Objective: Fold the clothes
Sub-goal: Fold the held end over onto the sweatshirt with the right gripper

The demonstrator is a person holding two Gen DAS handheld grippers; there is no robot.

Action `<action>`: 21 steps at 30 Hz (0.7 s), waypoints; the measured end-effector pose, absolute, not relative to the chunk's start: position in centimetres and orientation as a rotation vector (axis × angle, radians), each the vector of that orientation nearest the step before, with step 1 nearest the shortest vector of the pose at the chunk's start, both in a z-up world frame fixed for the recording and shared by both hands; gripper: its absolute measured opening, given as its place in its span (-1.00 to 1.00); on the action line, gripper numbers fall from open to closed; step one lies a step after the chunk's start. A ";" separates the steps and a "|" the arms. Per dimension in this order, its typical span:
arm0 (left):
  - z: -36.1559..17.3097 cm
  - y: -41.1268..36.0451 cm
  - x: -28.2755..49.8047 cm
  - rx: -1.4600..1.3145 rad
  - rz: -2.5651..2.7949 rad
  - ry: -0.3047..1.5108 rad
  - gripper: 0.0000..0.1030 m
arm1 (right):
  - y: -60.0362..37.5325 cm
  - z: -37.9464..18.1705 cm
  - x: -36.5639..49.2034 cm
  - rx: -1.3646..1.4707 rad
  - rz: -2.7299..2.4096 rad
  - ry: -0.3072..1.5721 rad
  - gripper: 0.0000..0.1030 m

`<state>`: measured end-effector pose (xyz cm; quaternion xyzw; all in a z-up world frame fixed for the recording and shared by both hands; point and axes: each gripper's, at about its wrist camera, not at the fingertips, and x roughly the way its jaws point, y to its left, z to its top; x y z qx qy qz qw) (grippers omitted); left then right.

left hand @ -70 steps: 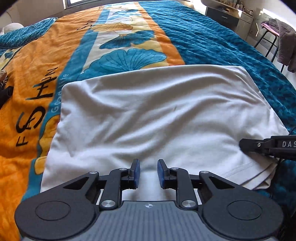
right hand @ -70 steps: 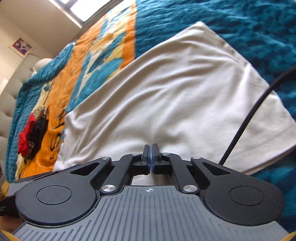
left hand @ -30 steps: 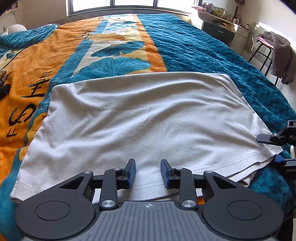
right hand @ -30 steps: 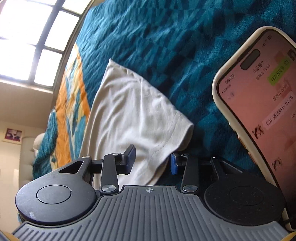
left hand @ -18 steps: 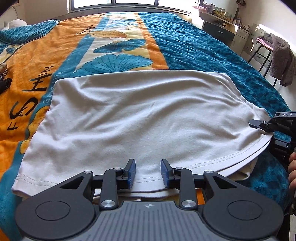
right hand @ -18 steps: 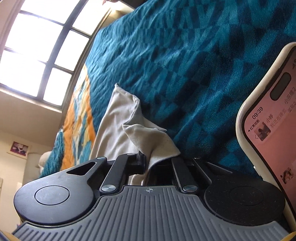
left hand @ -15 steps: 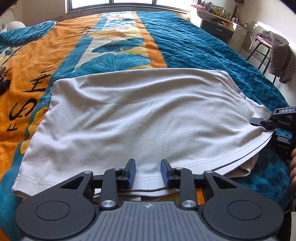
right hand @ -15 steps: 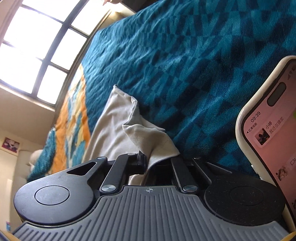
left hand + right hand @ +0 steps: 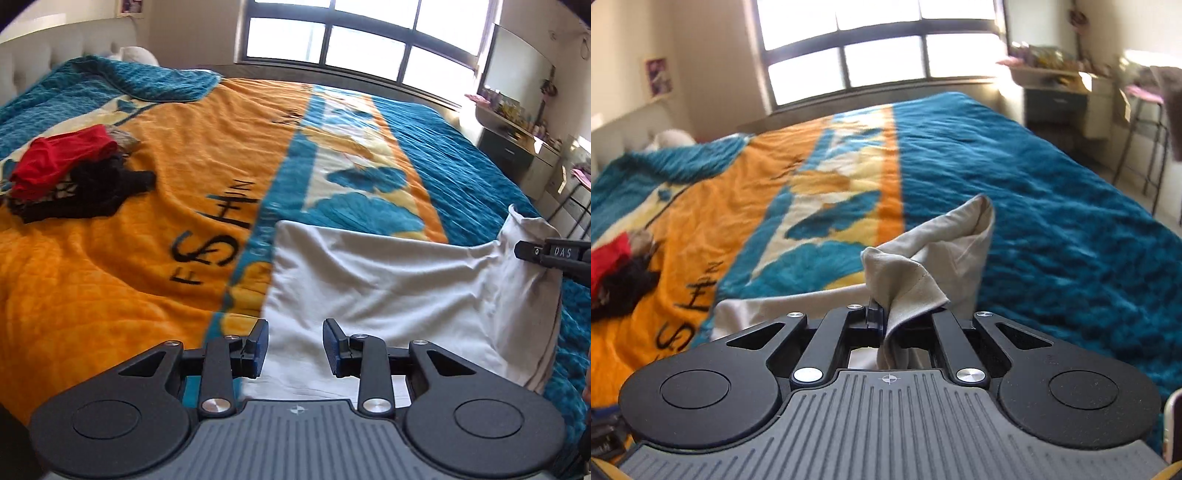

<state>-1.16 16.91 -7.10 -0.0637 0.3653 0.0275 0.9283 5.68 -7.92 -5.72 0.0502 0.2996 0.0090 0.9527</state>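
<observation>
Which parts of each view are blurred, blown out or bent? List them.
Left wrist view: window overexposed, window frame bowed by the fisheye, bedspread lettering smeared. Right wrist view: window washed out, dresser and chair blurred, white shirt corner in the right gripper fairly sharp.

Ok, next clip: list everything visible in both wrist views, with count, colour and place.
shirt: one, white, on the bed's near right part, right corner lifted
blanket: one, orange, teal and cream with black letters, covering the bed
clothes pile: one, red and black, far left on the blanket
window: one, dark frame, behind the bed
headboard: one, pale, padded, far left
desk: one, dark drawers, cluttered top, right of the window
stool: one, pink seat, far right
left gripper: one, black, blue pads apart over the shirt's near edge
right gripper: one, black, shut on the shirt's corner
</observation>
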 end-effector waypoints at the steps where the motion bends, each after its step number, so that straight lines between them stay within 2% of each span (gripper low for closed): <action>1: -7.1 18.0 -1.4 -0.135 0.087 0.748 -0.38 | -5.5 -6.2 5.7 0.058 0.063 0.620 -0.89; 5: -7.6 20.9 -1.8 -0.143 0.152 0.776 -0.38 | 1.8 -9.6 5.2 -0.049 0.207 0.725 -0.89; 9: -8.3 21.3 -2.1 -0.128 0.144 0.804 -0.37 | 4.3 -12.9 4.7 -0.064 0.253 0.849 -0.89; 21: -9.0 19.2 -2.2 -0.075 0.097 0.824 -0.33 | 2.6 -13.0 4.9 0.074 0.257 0.905 -0.89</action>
